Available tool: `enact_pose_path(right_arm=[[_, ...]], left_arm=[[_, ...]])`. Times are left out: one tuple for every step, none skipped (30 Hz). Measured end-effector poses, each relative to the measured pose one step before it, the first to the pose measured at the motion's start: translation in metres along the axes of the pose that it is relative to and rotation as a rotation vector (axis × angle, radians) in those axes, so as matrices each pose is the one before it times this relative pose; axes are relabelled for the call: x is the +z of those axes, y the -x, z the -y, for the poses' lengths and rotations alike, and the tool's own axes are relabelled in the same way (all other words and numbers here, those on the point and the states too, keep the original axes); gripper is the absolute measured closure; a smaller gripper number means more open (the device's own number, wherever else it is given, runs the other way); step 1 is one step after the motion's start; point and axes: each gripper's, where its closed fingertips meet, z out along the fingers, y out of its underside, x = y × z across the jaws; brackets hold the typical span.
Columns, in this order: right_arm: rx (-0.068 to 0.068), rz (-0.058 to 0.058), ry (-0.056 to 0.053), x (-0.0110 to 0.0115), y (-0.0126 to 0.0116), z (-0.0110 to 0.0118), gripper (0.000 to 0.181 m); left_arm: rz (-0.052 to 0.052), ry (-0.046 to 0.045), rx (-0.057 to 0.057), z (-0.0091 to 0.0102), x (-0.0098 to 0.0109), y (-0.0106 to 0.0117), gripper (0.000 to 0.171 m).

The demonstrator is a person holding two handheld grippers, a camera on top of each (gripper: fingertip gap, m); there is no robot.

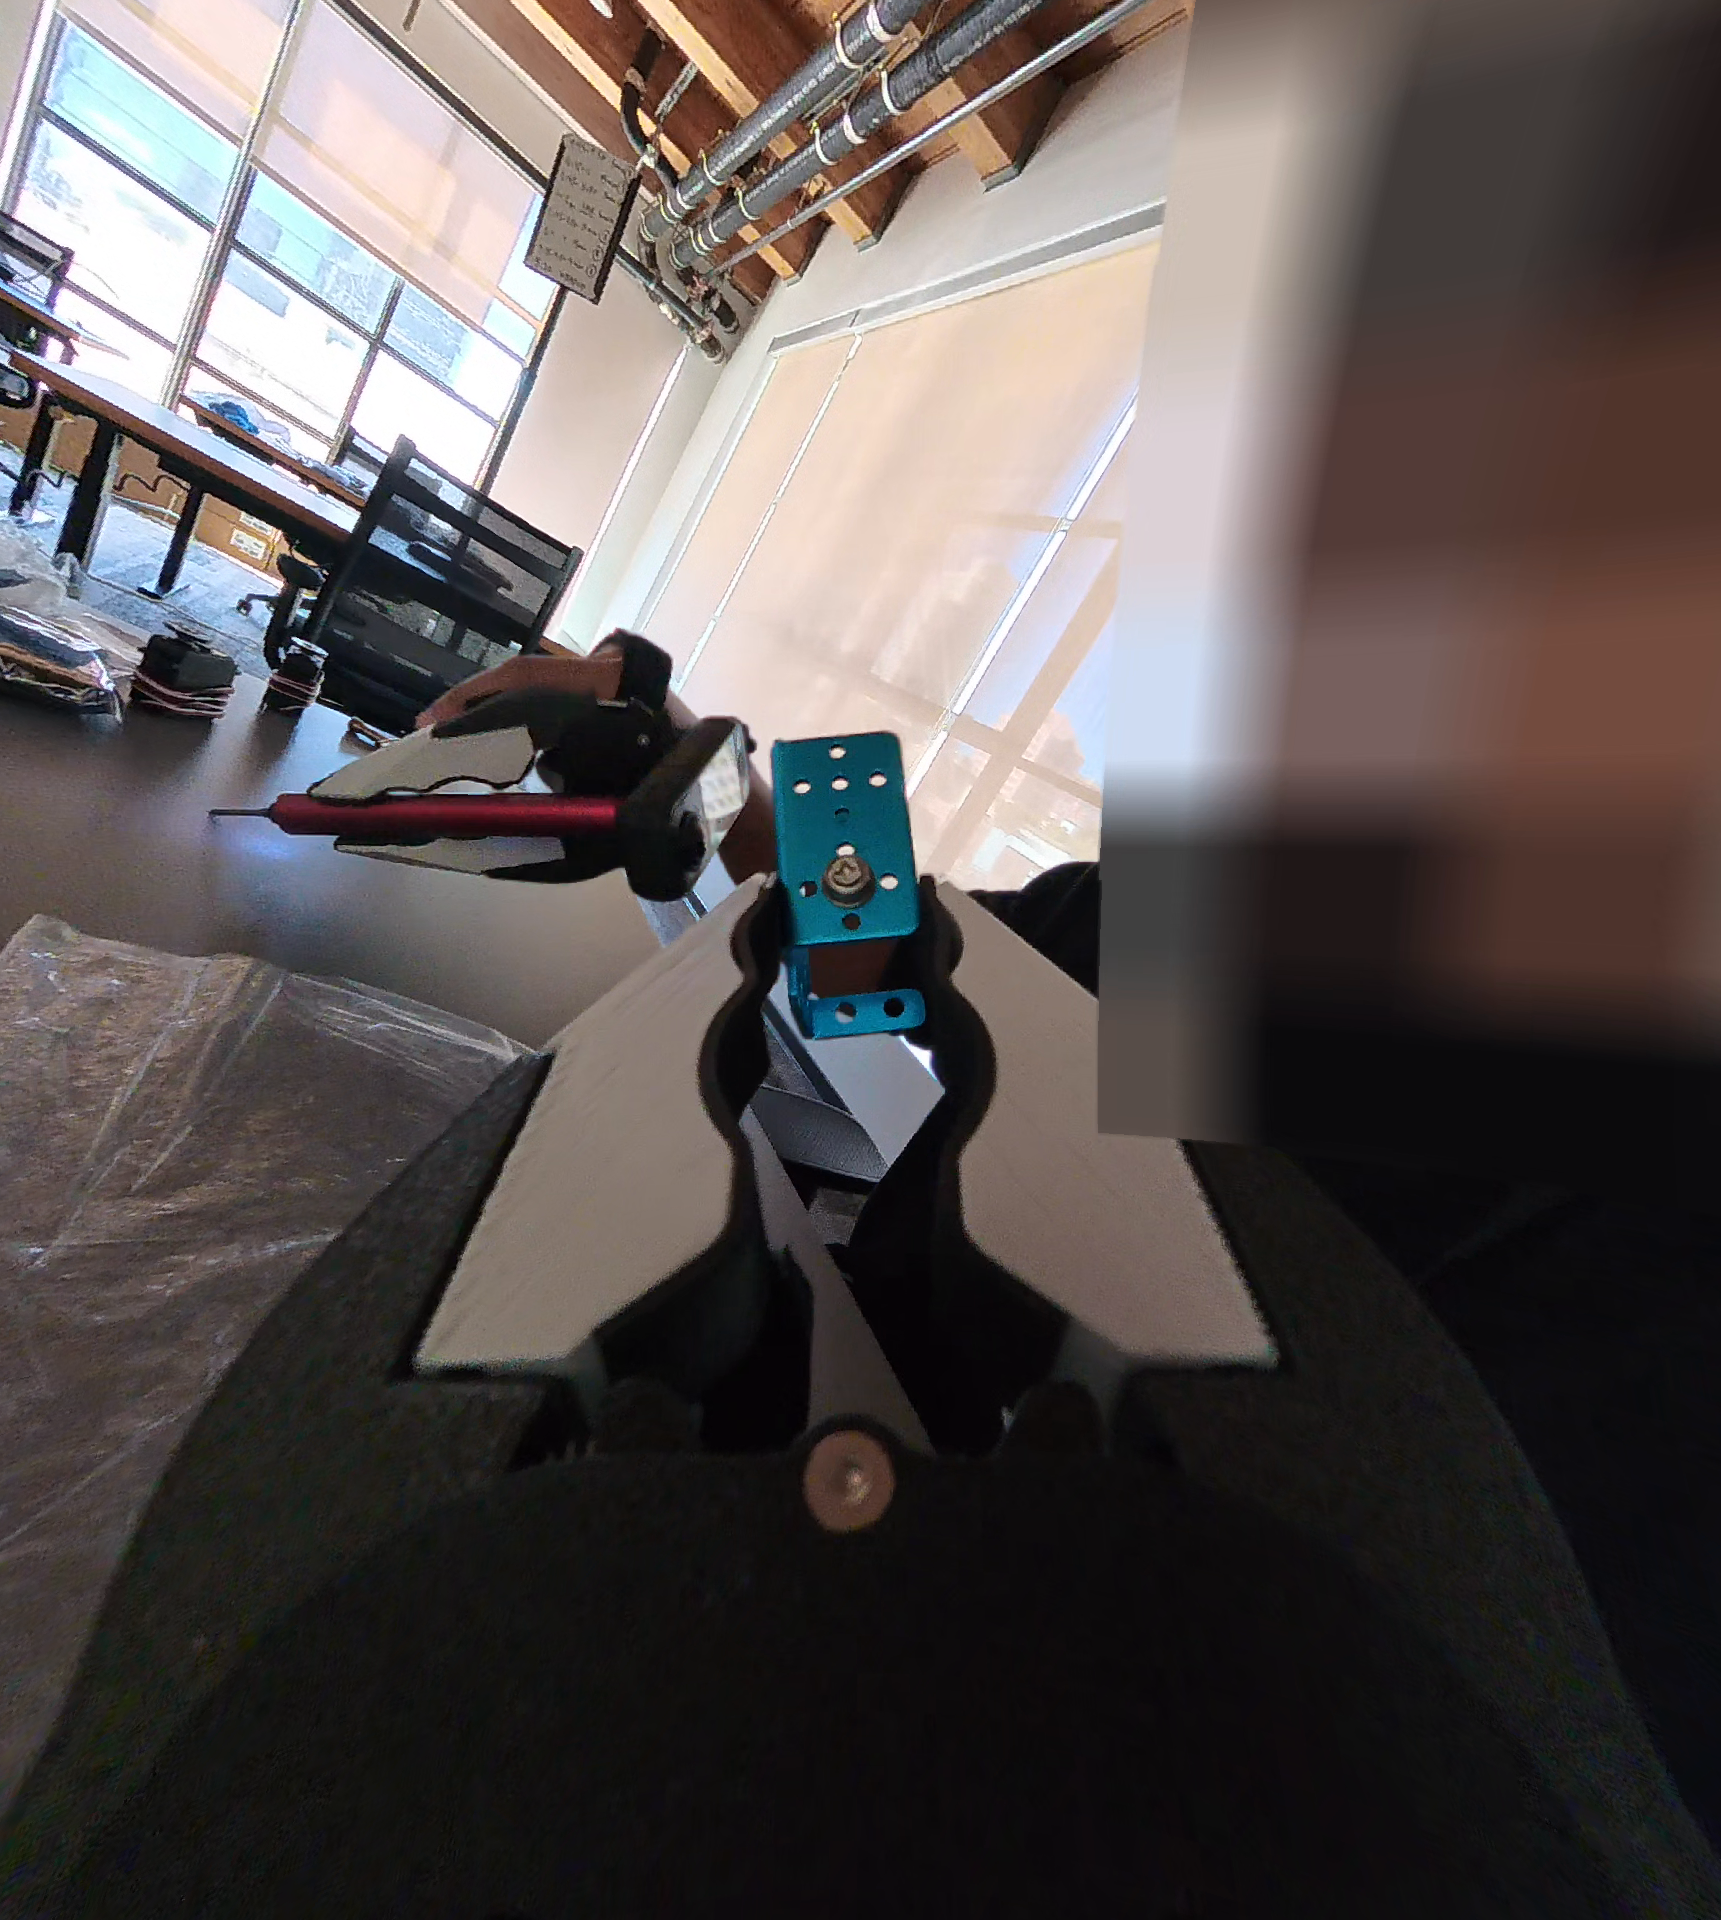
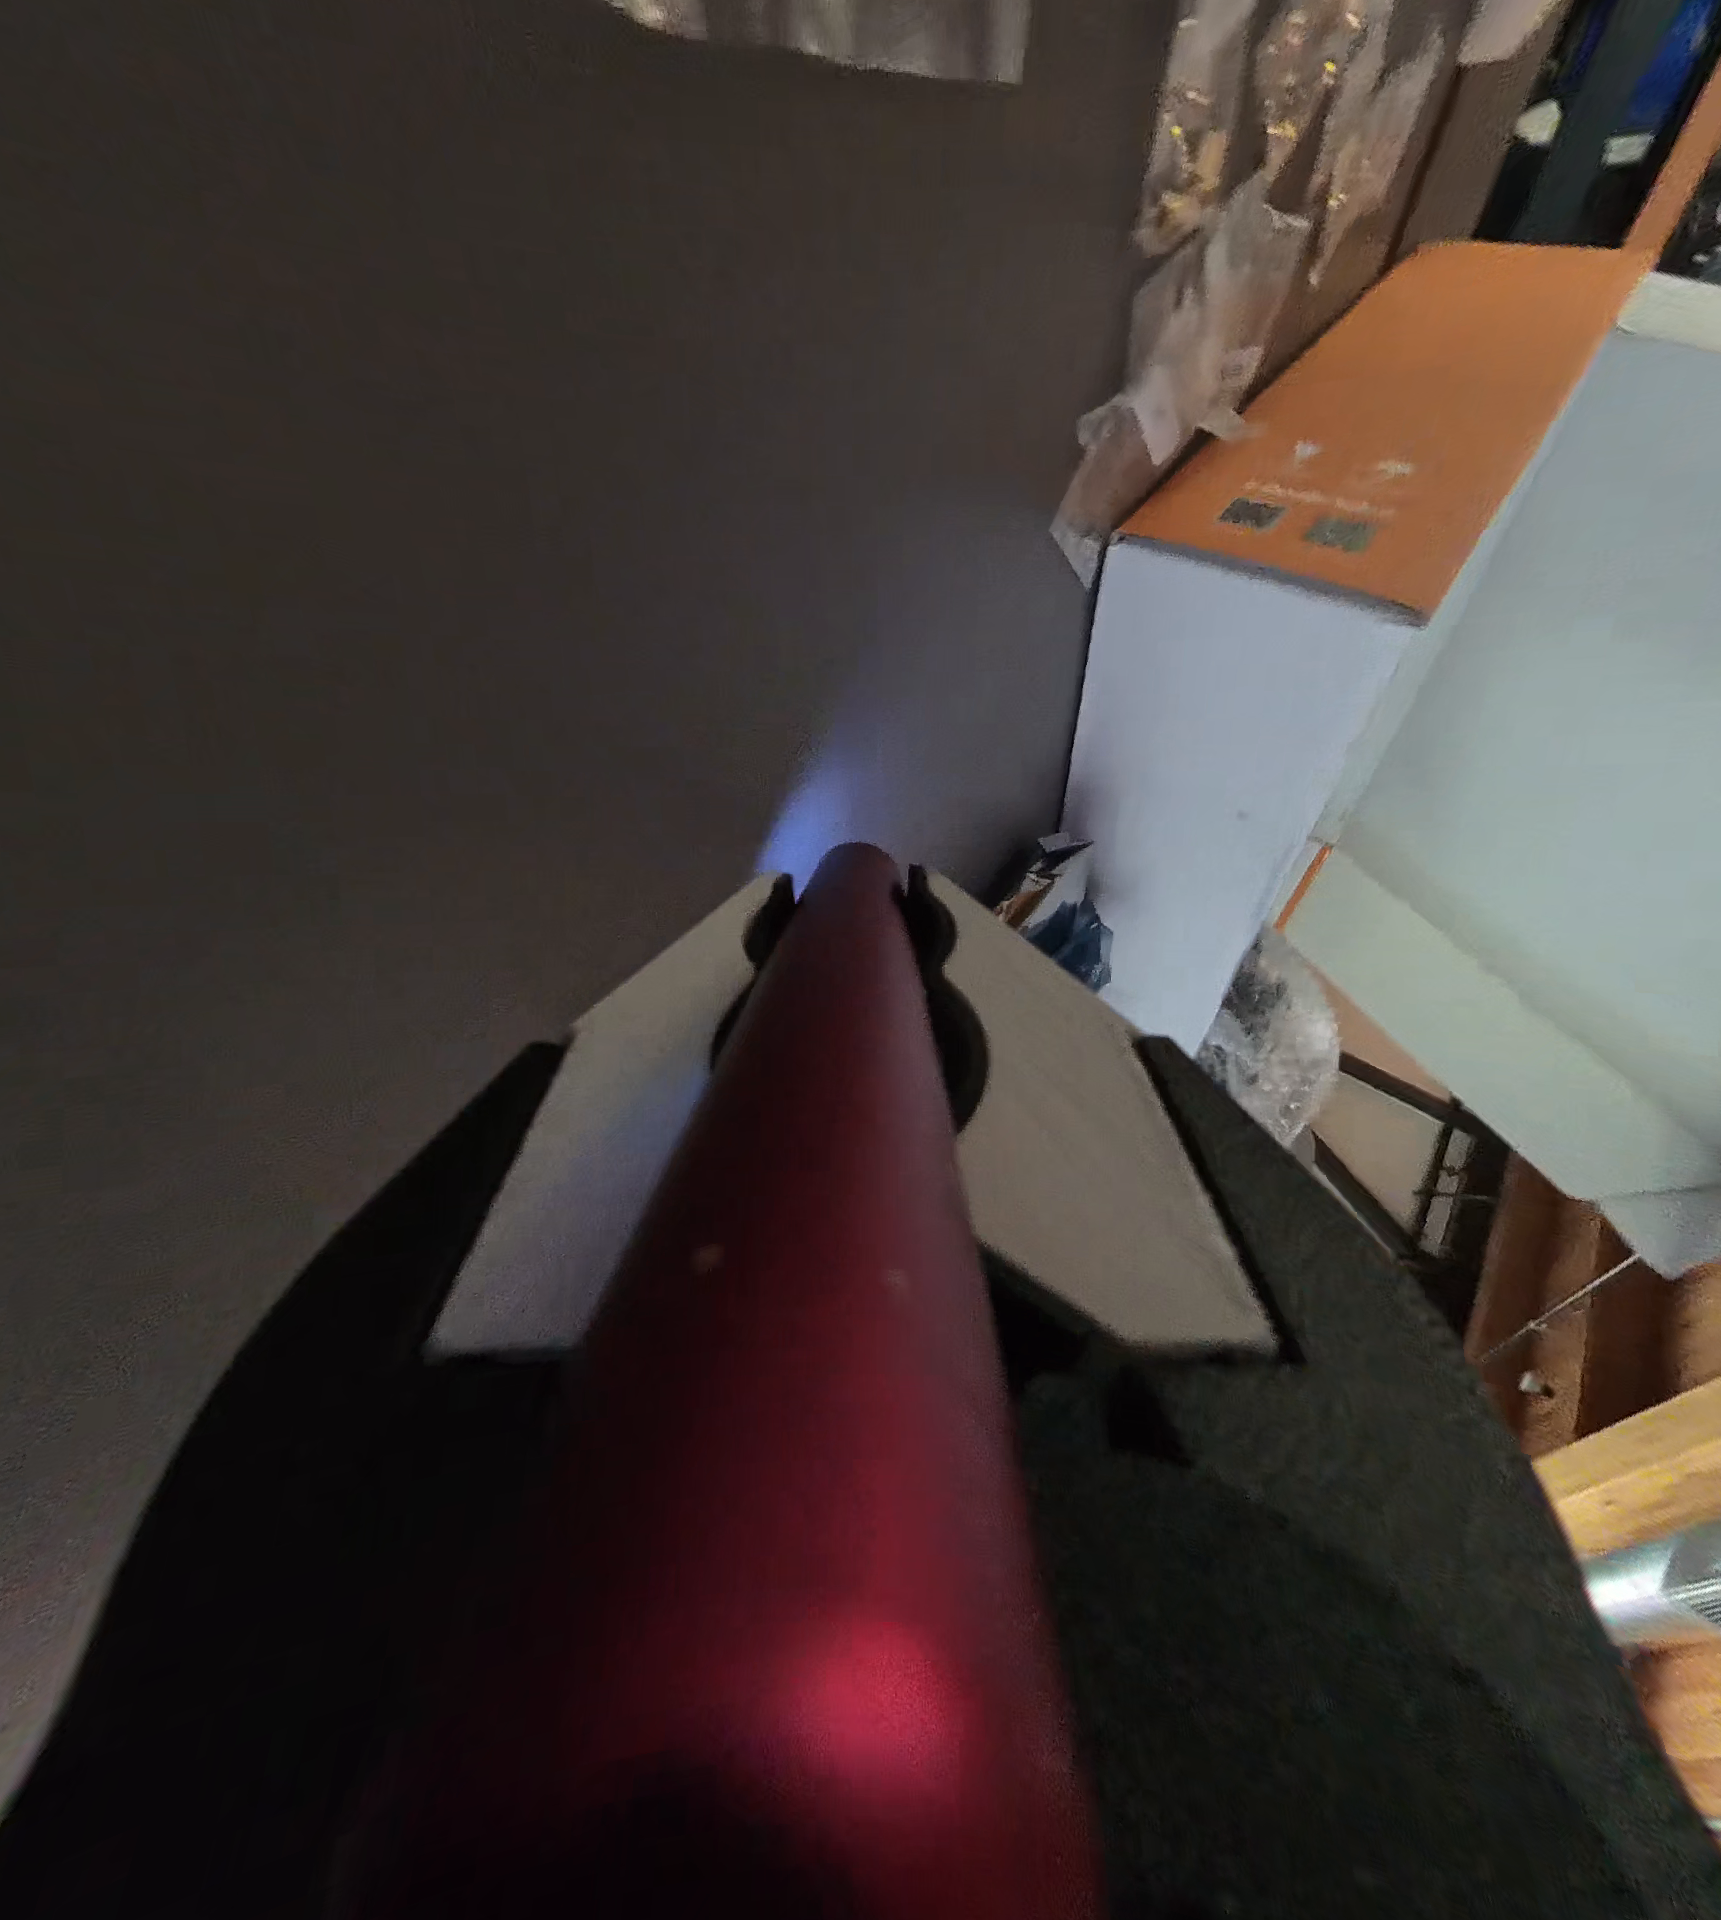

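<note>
Sunlit office windows are glowing behind a dark grey tabletop (image 1: 108, 831). Above it, the left gripper (image 1: 845, 914) is clamping a blue perforated metal bracket (image 1: 840, 831) with a screw in it. The right gripper (image 2: 851, 883) is closing on a dark red metal screwdriver (image 2: 814, 1299), its tip pointing away from the bracket, well apart. A white and orange cardboard box (image 2: 1355, 644) is standing nearby.
</note>
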Motion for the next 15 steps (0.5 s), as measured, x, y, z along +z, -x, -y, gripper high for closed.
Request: enact_pose_path(right_arm=[[-0.0200,0.0231,0.0111,-0.00027,-0.00004,0.00036,0.160],[-0.0283,0.0237,0.0140,-0.00031,-0.00022,0.00032,0.160],[-0.0353,0.0210,0.0215,0.00016,0.00008,0.00008,0.160],[-0.0418,0.0182,0.0302,0.00071,0.00049,-0.00012,0.160],[-0.0465,0.0123,0.0306,0.00098,0.00067,0.00080,0.160],[-0.0466,0.0120,0.0215,0.00098,0.00132,0.00261,0.160],[-0.0410,0.0196,0.0130,0.00089,0.00279,0.00373,0.160],[-0.0350,0.0257,0.0226,0.00098,0.00380,0.00261,0.160],[-0.0346,0.0293,0.0323,0.00111,0.00462,0.00107,0.160],[-0.0368,0.0268,0.0336,0.00071,0.00430,0.00028,0.161],[-0.0307,-0.0020,0.0280,-0.00027,-0.00086,-0.00055,0.161],[-0.0174,0.0237,0.0106,-0.00082,0.00188,0.00076,0.161],[-0.0126,0.0224,0.0041,-0.00062,0.00137,0.00077,0.161],[-0.0134,0.0189,0.0072,-0.00018,0.00089,-0.00014,0.161],[-0.0088,0.0179,0.0045,0.00022,0.00070,-0.00009,0.160]], left_arm=[[0.0019,0.00163,-0.0002,-0.00058,0.00018,0.00063,0.146],[0.0038,-0.00067,0.0005,-0.00013,0.00000,0.00096,0.146],[0.0035,-0.00500,-0.0002,0.00061,-0.00024,0.00079,0.146],[0.0029,-0.00225,-0.0024,0.00029,-0.00022,0.00077,0.146],[0.0089,0.00386,0.0030,-0.00050,-0.00014,0.00159,0.146],[0.0133,0.00570,0.0067,-0.00085,-0.00010,0.00202,0.146],[0.0116,0.00602,0.0049,-0.00090,-0.00014,0.00183,0.146],[0.0134,0.00563,0.0067,-0.00091,-0.00013,0.00208,0.146],[0.0199,0.00721,0.0100,-0.00119,-0.00004,0.00300,0.146],[0.0234,0.00705,0.0136,-0.00126,0.00001,0.00337,0.145],[0.0248,0.01009,0.0167,-0.00169,0.00029,0.00334,0.146],[0.0234,0.00984,0.0179,-0.00177,0.00047,0.00301,0.146],[0.0246,0.00733,0.0156,-0.00129,0.00049,0.00311,0.146],[0.0233,0.00967,0.0119,-0.00161,0.00046,0.00310,0.146],[0.0208,0.01006,0.0118,-0.00169,0.00048,0.00264,0.146]])
